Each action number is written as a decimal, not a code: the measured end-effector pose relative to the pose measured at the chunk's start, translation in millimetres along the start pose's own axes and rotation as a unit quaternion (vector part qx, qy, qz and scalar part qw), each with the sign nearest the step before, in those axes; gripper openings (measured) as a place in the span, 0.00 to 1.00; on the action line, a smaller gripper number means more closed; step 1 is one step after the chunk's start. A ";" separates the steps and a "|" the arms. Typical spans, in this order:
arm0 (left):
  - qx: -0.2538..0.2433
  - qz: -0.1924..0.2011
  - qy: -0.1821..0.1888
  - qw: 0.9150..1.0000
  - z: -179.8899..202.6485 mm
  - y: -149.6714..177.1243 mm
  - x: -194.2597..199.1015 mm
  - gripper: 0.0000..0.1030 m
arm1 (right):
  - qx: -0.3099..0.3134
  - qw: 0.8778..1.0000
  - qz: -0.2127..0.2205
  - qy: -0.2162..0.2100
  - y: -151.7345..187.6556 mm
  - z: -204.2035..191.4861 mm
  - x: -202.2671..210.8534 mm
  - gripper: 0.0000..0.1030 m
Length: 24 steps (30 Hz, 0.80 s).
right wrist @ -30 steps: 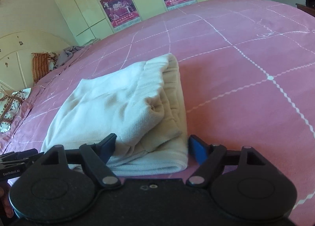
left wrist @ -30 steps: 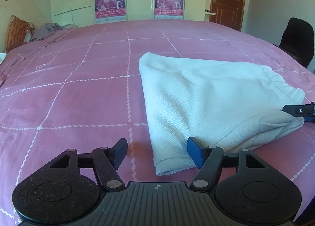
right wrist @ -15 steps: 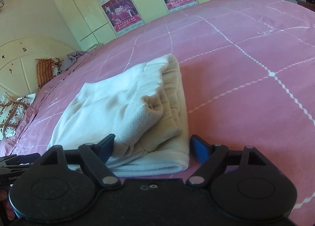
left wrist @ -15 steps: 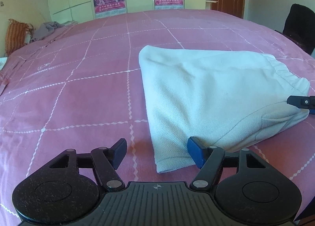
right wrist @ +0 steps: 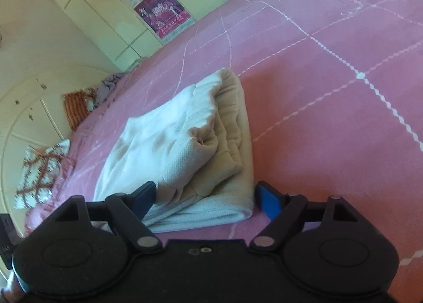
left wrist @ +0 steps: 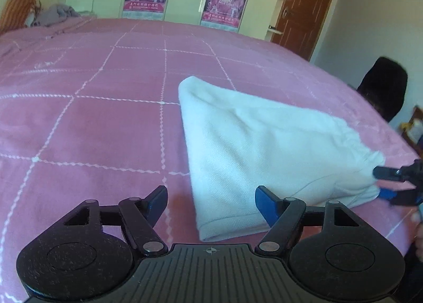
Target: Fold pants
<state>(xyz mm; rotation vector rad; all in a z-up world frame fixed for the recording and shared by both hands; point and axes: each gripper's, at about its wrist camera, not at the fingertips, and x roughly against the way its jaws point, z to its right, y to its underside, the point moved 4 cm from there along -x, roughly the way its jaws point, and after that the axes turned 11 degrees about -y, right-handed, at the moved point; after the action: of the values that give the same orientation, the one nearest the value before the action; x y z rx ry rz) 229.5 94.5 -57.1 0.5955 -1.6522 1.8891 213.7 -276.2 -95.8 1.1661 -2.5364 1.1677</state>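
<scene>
Left gripper [left wrist: 211, 197] at the near left corner of the pants [left wrist: 264, 149]: jaws wide, just opened further, corner loose between them, nothing pinched. Risks catching only the top layer if shut here, so the lower layers stay behind and the stack peels apart. Could also drag the pink bedspread [left wrist: 92, 131] up with the cloth if dipped too low beside that corner. Pants themselves: white, already folded into a thick wedge, flat on the bedspread, several layers showing at the waistband end. Looks close to done, so any clumsy tug probably undoes more than it adds. Right gripper [right wrist: 205, 197] at the waistband end of the pants: jaws wide too, just narrowed a little, layered edge between them, pads apparently not pressing. Likely bites unevenly on so bulky an edge, letting inner folds slip out. Risks skewing or twisting the wedge if lifted out of step with the gripper at the left corner.
</scene>
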 end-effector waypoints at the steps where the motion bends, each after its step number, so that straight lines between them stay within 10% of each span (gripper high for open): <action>1: 0.010 -0.006 0.018 1.000 -1.7 -4.4 -4.6 0.71 | -0.031 1.000 0.003 -0.007 -2.2 5.3 3.3 0.74; 9: 0.001 -0.053 0.077 0.996 -11.2 -39.7 -64.0 0.71 | -0.089 0.995 -0.037 -0.038 -59.0 29.5 -13.6 0.80; 24: 0.016 -0.073 0.131 0.989 12.0 -41.5 -96.9 0.65 | -0.040 0.992 -0.088 -0.077 -54.9 18.4 -58.2 0.80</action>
<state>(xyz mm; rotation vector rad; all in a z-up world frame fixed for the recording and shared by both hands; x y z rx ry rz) 329.1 75.0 -87.8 0.4456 -1.3767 1.8038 295.8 -276.4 -98.6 1.4760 -2.4978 0.9627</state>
